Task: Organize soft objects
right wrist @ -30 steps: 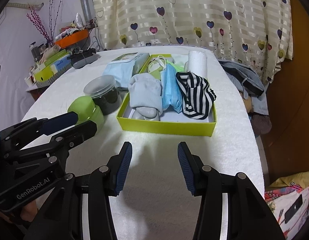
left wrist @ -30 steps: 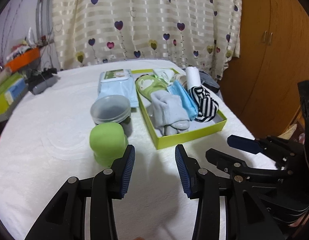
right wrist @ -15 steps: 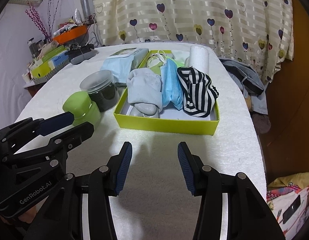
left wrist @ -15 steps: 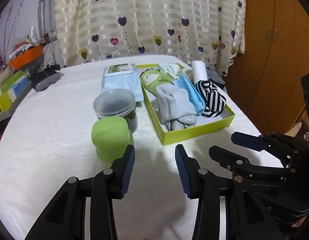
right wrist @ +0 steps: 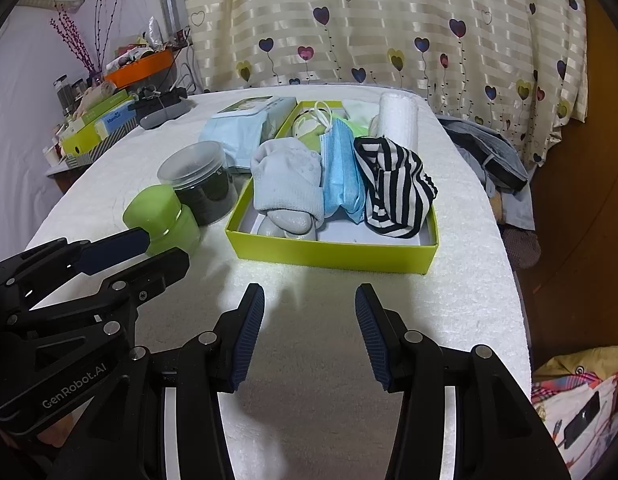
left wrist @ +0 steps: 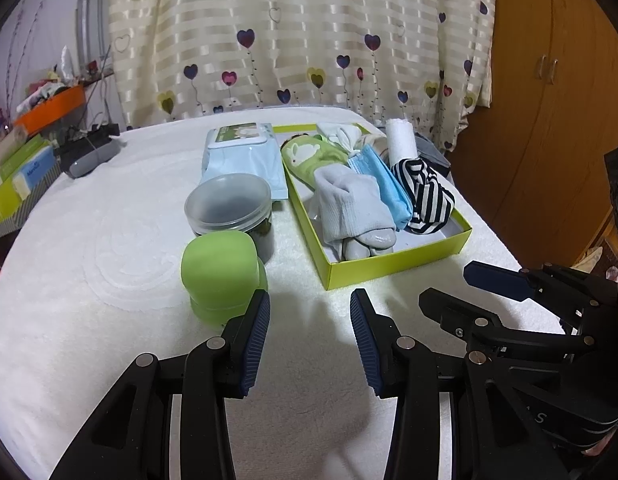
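Left gripper [left wrist: 309,320]: jaws apart, nothing between them, held over bare white tablecloth [left wrist: 89,280]. Right gripper [right wrist: 309,312]: jaws likewise apart and empty, over the same cloth. In the left wrist view the right gripper shows at 4 o'clock; in the right wrist view the left gripper shows at 8 o'clock, its fingers spread.

Yellow-green box [right wrist: 329,254] — open-topped, on the table at 12 o'clock from the right gripper and at 1 o'clock from the left. Contents, from the box's 9 o'clock side to its 3 o'clock side in the right wrist view: grey socks [right wrist: 289,184], folded, their toes near the front wall; blue face masks [right wrist: 341,176] standing on edge, touching the socks; black-and-white striped cloth [right wrist: 393,196], bunched against the masks. Behind these, toward 12 o'clock, a green garment [left wrist: 309,156] and a white roll [right wrist: 399,120] at the far corner — whether the roll stands inside the box cannot be told.

Outside the box, at its 9 o'clock side: a green-lidded jar [left wrist: 221,272] just beside the left gripper's left fingertip, a clear-lidded jar [left wrist: 229,208] with dark contents directly behind it, and a wet-wipes pack [left wrist: 241,152] farther back, lying flat alongside the box wall.

Heart-print curtain [left wrist: 289,40] hangs at 12 o'clock beyond the table.
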